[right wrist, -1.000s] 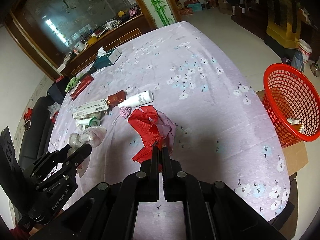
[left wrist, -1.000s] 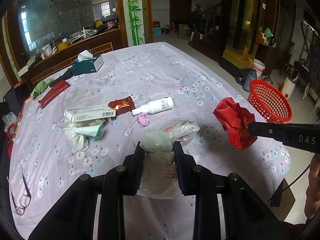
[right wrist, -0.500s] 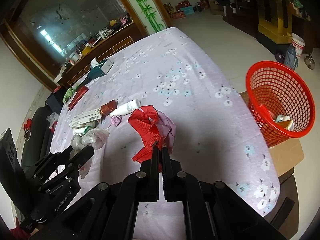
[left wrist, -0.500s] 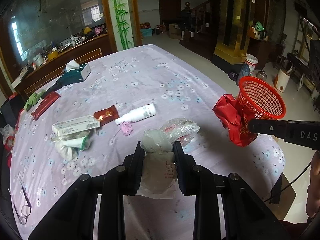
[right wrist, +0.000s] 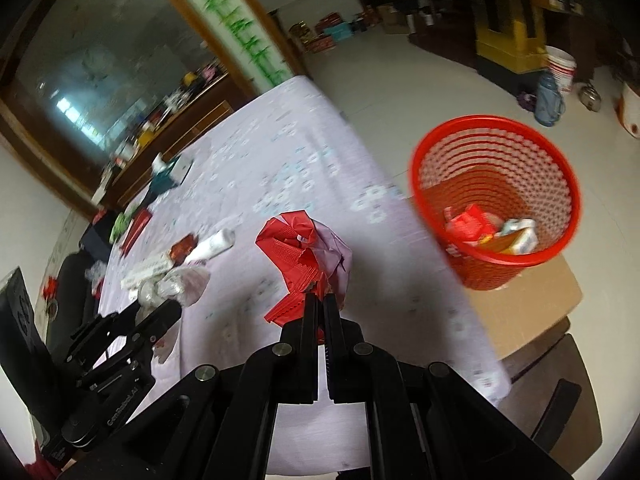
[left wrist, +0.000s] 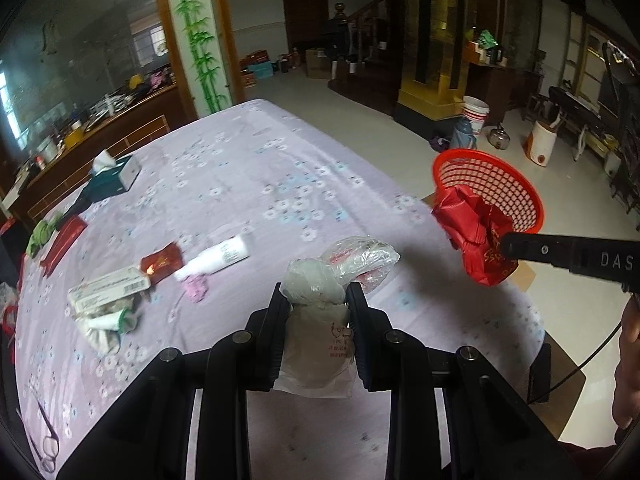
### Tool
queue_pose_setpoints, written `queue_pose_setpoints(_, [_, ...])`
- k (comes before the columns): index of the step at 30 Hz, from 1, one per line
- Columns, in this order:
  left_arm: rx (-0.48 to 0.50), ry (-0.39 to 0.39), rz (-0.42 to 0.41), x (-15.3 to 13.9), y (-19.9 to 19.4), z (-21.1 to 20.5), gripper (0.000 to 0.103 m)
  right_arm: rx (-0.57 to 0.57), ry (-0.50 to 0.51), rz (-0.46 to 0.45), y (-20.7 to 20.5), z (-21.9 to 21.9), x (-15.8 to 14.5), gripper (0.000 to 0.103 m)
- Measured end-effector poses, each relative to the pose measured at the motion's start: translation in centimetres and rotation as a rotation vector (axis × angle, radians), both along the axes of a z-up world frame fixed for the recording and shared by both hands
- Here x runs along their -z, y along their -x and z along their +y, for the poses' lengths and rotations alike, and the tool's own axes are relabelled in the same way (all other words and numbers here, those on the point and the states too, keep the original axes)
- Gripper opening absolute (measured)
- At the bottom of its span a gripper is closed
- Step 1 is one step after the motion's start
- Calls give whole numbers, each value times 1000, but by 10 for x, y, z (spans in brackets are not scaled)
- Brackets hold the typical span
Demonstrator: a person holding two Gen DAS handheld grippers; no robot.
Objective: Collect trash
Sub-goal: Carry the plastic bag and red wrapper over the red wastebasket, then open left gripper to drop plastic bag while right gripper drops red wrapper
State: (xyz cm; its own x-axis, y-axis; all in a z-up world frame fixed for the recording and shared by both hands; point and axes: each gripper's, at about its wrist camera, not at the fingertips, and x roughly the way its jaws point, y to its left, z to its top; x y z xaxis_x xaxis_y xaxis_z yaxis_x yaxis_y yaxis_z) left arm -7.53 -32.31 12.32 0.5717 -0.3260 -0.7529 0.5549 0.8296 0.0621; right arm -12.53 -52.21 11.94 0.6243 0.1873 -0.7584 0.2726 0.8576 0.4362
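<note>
Crumpled red plastic bag (right wrist: 298, 246) pinched in the right gripper (right wrist: 319, 300), fingers nearly together, held above the floral lilac tablecloth (left wrist: 248, 176) near the red mesh basket (right wrist: 496, 200); clear crumpled plastic bag (left wrist: 320, 288) clamped in the left gripper (left wrist: 318, 300); white bottle (left wrist: 218, 258) and carton (left wrist: 108, 290) lie on the cloth.

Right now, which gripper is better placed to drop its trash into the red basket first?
The right gripper. Its crumpled red wrapper is raised near the table's edge beside the red basket. The left gripper, shut on a clear plastic bag, sits farther away.
</note>
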Motion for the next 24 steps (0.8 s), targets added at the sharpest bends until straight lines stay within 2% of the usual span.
queue_pose_setpoints(7, [112,33,7,-15,4,-55,28,168,-1,-11,26,-74,-11,3])
queue_pose_setpoints(13, [190,96,77,-22,-3,-110,28,264,15,-8,39,-129,-17,3])
queue_pose_setpoints(20, [221,112,143,-10,-26,-181,28,300,29,9,34,-174,-16,3])
queue_pose_setpoints(24, [218,93,159,2,-38,-213,28,291,28,17,17,-190,-12,3])
